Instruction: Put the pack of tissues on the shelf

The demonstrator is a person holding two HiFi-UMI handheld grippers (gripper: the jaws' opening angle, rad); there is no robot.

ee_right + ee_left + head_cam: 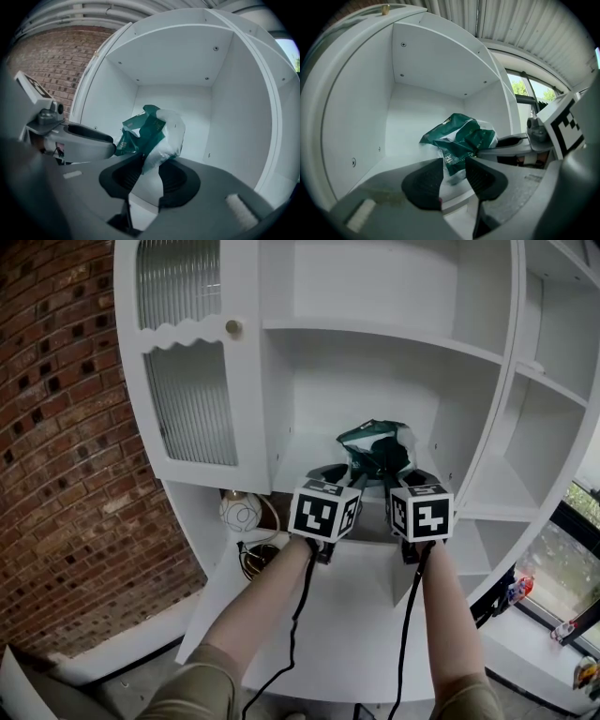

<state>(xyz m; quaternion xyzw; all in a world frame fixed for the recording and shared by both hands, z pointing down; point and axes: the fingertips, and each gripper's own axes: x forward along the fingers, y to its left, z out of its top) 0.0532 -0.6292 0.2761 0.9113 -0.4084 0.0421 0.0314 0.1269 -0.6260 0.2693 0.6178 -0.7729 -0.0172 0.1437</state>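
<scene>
Reaching straight ahead with both bare forearms, left [267, 601] and right [448, 615], the person has them side by side and roughly parallel. Each hand is hidden behind its black-and-white marker cube, and both tools point close to level into the middle open compartment of the white wooden shelf unit [375, 331].

So where's the crumpled green-and-white plastic pack of tissues [375, 448]? It's inside that compartment, standing tall just right of the white cabinet door with ribbed glass [192, 399]. Its lower end is caught between the two tools, and I honestly can't tell if its bottom actually sits on the board, since the jaws cover it.

The left hand-held gripper [453, 172] comes in at the pack's lower left. Its jaws stand partway apart and the green printed corner fills the gap between the pads, so it looks like it's pinching the pack there.

The right hand-held gripper [149, 171] sits just beside it on the pack's right. Its jaws are spread a little with the pack's white end hanging down between them. That end touches one pad, but there's a sliver of bare space at the other, so no real squeeze.

A thin black cable [298, 615] trails down from each tool along the arm. The red brick wall [56, 474] is off to the left.
</scene>
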